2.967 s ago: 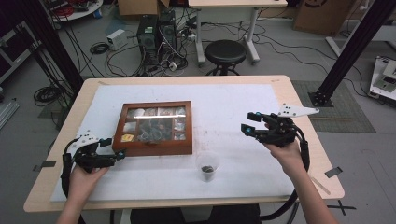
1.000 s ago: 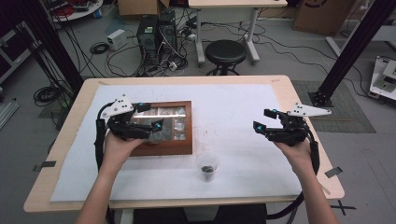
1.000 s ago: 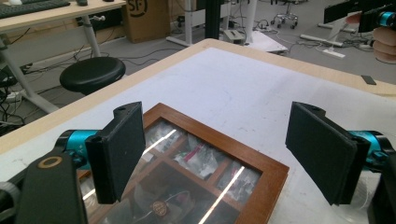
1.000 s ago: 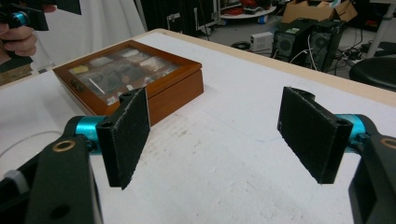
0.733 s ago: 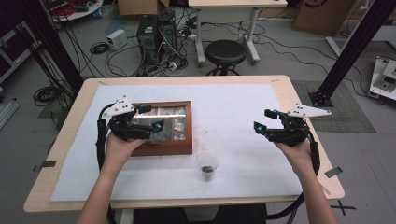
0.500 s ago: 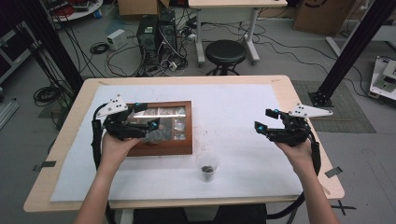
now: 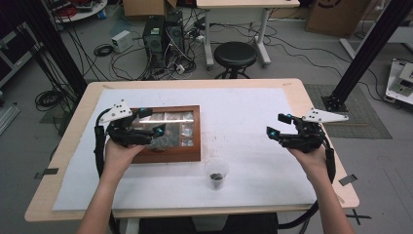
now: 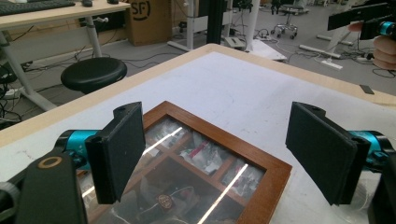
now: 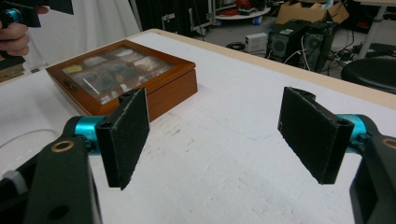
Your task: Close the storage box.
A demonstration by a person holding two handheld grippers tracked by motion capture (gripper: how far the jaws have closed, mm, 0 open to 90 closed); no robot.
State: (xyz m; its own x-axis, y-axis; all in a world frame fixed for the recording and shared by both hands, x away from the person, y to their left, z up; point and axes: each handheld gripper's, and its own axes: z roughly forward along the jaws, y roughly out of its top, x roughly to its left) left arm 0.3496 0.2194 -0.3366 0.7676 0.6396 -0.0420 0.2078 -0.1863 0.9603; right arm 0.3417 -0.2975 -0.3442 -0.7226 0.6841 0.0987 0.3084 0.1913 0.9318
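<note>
A shallow wooden box (image 7: 191, 146) with a glass lid and several compartments of small items lies left of centre on the white sheet. My left gripper (image 7: 152, 122) hovers open over the box's left part; in the left gripper view its jaws (image 8: 219, 140) stand wide apart above the glass lid (image 8: 196, 158), with nothing between them. My right gripper (image 7: 276, 125) is open over bare sheet at the right, pointing left toward the box (image 9: 121, 79). Nothing sits between its jaws (image 9: 219, 135). A clear plastic cup (image 7: 215, 174) holding a little dark material stands in front of the box.
A white sheet (image 7: 243, 112) covers the wooden table (image 7: 311, 102). A black stool (image 7: 235, 54) and computer cases (image 7: 163, 31) stand beyond the far edge. A black frame post (image 7: 363, 53) rises at the right. The cup's rim (image 9: 18, 140) shows left of the right gripper's jaws.
The left gripper came up from the table's front left to over the box, then shifted slightly left. The right gripper drifted a little lower and nearer. Both stayed open.
</note>
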